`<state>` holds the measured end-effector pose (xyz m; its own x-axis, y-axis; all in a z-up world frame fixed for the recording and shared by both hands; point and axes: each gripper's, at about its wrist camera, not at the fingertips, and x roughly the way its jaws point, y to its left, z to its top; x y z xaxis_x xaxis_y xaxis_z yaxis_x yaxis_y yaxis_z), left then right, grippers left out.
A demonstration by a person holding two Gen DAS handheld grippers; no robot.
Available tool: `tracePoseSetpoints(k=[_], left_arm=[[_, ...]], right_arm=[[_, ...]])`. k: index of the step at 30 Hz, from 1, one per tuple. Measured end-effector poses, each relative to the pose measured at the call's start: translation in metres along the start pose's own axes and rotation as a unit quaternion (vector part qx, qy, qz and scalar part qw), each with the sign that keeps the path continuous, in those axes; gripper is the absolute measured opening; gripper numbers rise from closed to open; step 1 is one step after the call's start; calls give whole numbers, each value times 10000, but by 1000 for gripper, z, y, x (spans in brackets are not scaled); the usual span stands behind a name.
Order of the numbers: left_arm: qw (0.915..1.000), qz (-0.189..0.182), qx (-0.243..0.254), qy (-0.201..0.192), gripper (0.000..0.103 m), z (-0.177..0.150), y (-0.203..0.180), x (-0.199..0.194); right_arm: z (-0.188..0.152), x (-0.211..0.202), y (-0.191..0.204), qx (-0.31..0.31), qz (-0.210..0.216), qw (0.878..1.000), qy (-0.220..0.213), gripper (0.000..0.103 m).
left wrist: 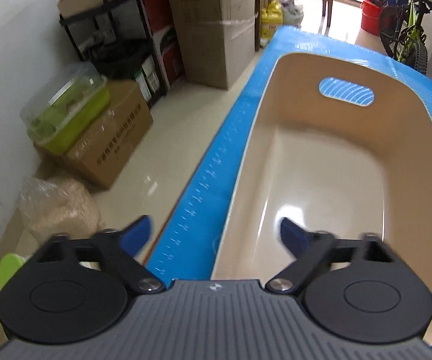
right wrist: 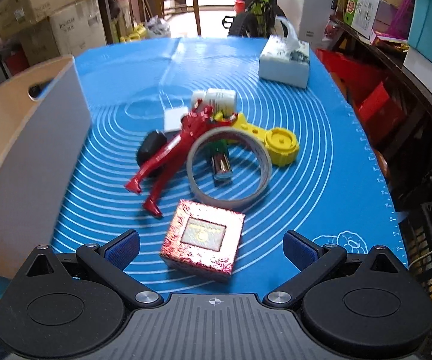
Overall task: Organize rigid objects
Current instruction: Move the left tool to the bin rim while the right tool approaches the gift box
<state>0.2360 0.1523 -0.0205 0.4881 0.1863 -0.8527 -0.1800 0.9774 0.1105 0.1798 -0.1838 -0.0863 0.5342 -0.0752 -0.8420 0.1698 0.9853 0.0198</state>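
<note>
That shiny red box (right wrist: 203, 241) is sitting right between the spread-apart fingers of the right hand-held gripper (right wrist: 212, 246), not gripped, on the blue desk mat (right wrist: 321, 180). The left hand-held gripper (left wrist: 214, 234) is hanging released over the beige bin's (left wrist: 321, 162) near edge, holding nothing.

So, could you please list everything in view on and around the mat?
mat: 1, blue, covers table
bin: 1, beige, empty, left on mat
red box: 1, shiny red, nearest right gripper
tape roll: 1, grey, mid mat, around a small cylinder
figure: 1, red, left of roll
yellow toy: 1, right of roll
black object: 1, under figure
tissue box: 1, white, far right
left gripper: open, over bin edge
right gripper: open, around red box
</note>
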Motion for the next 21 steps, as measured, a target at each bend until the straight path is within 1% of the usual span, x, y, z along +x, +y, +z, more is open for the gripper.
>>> tracePoseSetpoints(k=[1,2,4,6,8,9,11,13,15,16,17,18,20,21], left_arm=[[10000,-13,-50,78,81,1,1,3],[9999,-4,-93,111,75,3,1,5],[9999,19,-119,120,68,3,1,5],[9997,-86,-137,173,60,3,2,7],[9995,-136,-190,221,40,3,4,12],[9994,-136,-190,275,39,3,4,16],[9988,-289,-172,353,32,4,5,23],[9983,-403,-135,394,27,3,4,26],[9984,-426,-80,375,26,3,3,27],[9983,-453,-56,365,23,2,3,27],[9981,-505,-54,360,15,3,3,28],[9975,-608,-70,359,11,3,2,28],[9976,-608,-22,341,12,2,1,28],[9977,-597,-2,328,12,2,0,28]], right_arm=[[0,3,1,-4,7,10000,48,101],[0,5,1,2,21,10000,74,101],[0,8,2,2,27,9999,104,101],[0,11,4,-32,-26,9999,119,101],[0,16,5,-21,-49,9998,171,101],[1,18,5,14,-40,9998,204,101],[1,23,3,138,-49,9995,268,101],[3,25,2,283,-51,9992,271,101],[4,28,2,367,-68,9990,264,100],[5,30,3,388,-78,9989,266,98],[5,31,3,401,-95,9988,268,96],[6,33,4,417,-116,9987,270,93],[6,36,5,439,-153,9985,285,86],[6,38,5,435,-176,9984,302,79]])
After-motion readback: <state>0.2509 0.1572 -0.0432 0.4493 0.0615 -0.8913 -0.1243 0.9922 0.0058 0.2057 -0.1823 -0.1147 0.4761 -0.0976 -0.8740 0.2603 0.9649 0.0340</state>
